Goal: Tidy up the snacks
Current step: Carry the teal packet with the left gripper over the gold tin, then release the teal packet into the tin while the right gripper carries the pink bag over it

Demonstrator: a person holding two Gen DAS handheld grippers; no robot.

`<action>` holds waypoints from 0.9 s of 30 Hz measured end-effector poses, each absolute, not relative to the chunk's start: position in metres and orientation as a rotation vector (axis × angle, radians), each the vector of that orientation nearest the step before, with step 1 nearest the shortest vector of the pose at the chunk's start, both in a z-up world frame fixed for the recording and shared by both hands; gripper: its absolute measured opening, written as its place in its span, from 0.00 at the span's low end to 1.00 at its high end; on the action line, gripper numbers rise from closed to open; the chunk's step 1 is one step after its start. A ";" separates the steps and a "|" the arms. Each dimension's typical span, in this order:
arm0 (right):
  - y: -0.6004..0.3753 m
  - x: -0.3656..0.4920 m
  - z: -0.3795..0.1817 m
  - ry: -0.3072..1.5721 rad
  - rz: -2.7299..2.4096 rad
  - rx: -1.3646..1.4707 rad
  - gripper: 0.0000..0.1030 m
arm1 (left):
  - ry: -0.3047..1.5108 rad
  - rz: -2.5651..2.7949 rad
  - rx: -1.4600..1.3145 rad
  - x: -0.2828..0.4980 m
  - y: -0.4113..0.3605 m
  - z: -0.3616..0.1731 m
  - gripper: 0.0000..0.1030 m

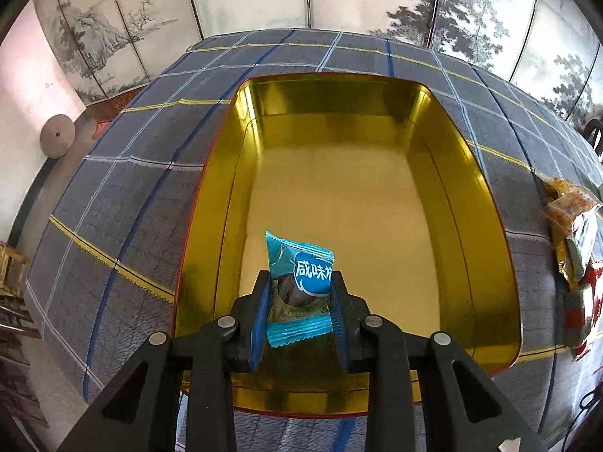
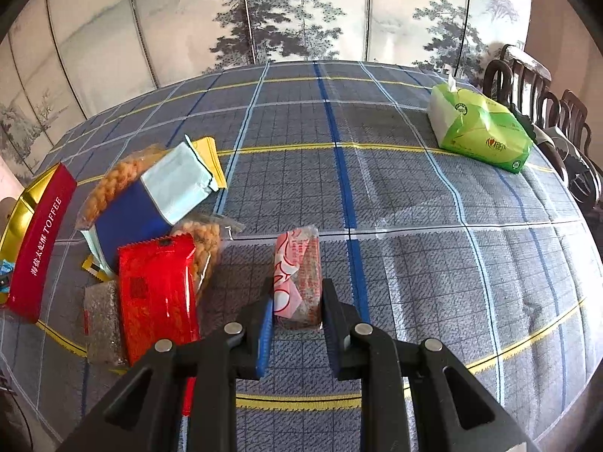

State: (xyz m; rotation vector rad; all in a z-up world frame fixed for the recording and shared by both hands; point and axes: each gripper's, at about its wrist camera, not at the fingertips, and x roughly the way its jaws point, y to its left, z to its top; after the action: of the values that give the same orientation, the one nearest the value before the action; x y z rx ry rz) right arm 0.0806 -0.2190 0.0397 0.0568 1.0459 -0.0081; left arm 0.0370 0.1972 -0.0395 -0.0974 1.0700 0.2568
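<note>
In the left wrist view my left gripper (image 1: 299, 286) is shut on a small blue snack packet (image 1: 301, 278), held over the near part of a gold-lined tin (image 1: 471, 173) with red outer walls. The tin's floor is bare. In the right wrist view my right gripper (image 2: 297, 301) is shut on a pink-and-white wrapped snack bar (image 2: 298, 275), just above the checked tablecloth. To its left lies a pile of snacks: a red packet (image 2: 156, 293), a blue and pale-green bag (image 2: 150, 203) and clear bags of orange puffs (image 2: 117, 184).
The tin's red side marked TOFFEE (image 2: 39, 245) shows at the far left of the right wrist view. A green tissue pack (image 2: 478, 128) lies at the back right, with dark wooden chairs (image 2: 535, 86) beyond. A painted folding screen (image 2: 286, 11) stands behind the table.
</note>
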 end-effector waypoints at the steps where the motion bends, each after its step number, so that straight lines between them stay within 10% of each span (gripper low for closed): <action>1: -0.219 0.080 0.041 1.042 -0.011 0.056 0.22 | 1.073 0.257 -0.101 0.036 0.198 -0.041 0.26; 13: -0.198 0.079 0.081 0.961 0.034 0.053 0.22 | 1.077 0.257 -0.085 0.033 0.197 -0.042 0.31; 27: -0.114 0.083 0.102 0.923 0.238 -0.018 0.22 | 1.001 0.280 -0.045 0.023 0.189 -0.018 0.59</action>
State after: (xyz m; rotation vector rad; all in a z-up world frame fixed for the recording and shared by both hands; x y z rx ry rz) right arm 0.0833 -0.1136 0.1022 -0.0178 0.9230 0.2376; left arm 0.0229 0.1893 -0.0178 -0.0450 1.0010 0.2800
